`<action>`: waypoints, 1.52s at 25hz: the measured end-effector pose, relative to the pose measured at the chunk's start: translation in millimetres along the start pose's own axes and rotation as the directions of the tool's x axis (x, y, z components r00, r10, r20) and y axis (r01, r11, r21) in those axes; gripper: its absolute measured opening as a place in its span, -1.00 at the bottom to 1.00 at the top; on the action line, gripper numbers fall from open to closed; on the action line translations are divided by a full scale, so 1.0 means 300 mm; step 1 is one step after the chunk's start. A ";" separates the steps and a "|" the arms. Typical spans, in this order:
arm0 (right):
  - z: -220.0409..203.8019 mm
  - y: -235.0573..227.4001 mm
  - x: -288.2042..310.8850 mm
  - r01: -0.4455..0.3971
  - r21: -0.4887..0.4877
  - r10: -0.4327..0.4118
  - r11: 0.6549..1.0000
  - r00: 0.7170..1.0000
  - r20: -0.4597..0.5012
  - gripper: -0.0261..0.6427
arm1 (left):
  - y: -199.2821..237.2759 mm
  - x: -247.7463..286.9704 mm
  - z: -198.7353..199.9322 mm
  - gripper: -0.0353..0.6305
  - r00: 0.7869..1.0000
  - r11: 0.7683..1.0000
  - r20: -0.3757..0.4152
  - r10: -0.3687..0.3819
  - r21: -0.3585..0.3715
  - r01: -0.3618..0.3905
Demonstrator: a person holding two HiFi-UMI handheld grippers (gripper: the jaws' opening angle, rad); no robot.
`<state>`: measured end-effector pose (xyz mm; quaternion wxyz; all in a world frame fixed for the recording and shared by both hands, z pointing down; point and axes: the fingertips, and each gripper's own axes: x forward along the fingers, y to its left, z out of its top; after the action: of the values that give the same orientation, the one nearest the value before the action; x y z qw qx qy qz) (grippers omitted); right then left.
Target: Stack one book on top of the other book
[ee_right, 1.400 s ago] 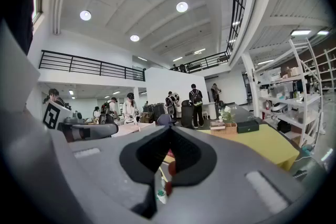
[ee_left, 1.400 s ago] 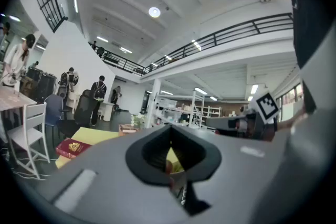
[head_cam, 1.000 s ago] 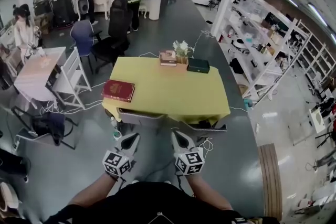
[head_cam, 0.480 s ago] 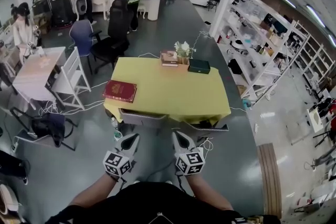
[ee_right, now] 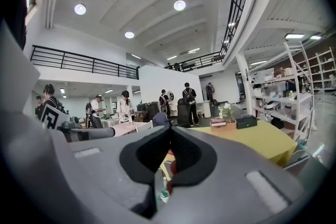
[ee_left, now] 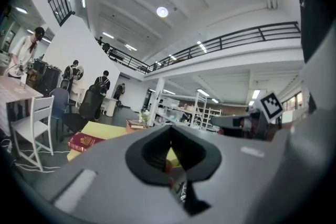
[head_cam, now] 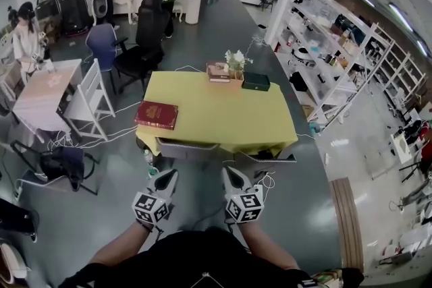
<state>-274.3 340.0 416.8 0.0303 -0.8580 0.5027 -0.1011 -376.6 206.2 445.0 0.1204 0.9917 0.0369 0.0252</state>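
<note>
Roughly ahead, past dark floor strewn with white cables (head_cam: 121,135), stands a yellow table (head_cam: 223,125), with both grippers short of its near edge. A white chair (head_cam: 88,101) and a black office chair (head_cam: 143,44) stand off its left side, white shelving (head_cam: 337,44) lines the right, and several people stand at the far end of the hall. The left gripper (head_cam: 170,176) and right gripper (head_cam: 228,173) are clenched with nothing between their jaws, held side by side and aimed at the table. The red book (head_cam: 156,114) lies flat at the table's near left corner, maroon with a gold emblem on the cover, its long axis running across the head view and dipping slightly to the right. The second book (head_cam: 217,72), brownish, lies flat at the middle of the far edge, just beside a small bunch of white flowers (head_cam: 235,60), with a dark green box (head_cam: 256,82) to their right. The two books sit well apart.
</note>
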 end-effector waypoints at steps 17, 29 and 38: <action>-0.033 0.011 0.057 0.041 0.008 -0.041 0.999 0.999 -0.012 -0.91 | 0.085 0.014 -0.023 -0.87 1.000 1.000 -0.020 -0.019 -0.024 0.018; 0.013 -0.148 0.231 0.015 0.032 -0.015 0.999 1.000 -0.001 -0.91 | 0.156 0.205 -0.014 -0.87 0.999 1.000 -0.048 0.002 -0.016 -0.002; 0.046 -0.385 0.421 -0.009 0.055 0.010 0.998 1.000 -0.019 -0.91 | 0.226 0.472 -0.010 -0.87 0.997 0.998 -0.065 0.048 -0.031 -0.050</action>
<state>-112.6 286.4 439.0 0.0497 -0.8534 0.5041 -0.1230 -231.1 152.7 470.0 0.1345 0.9889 0.0162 0.0607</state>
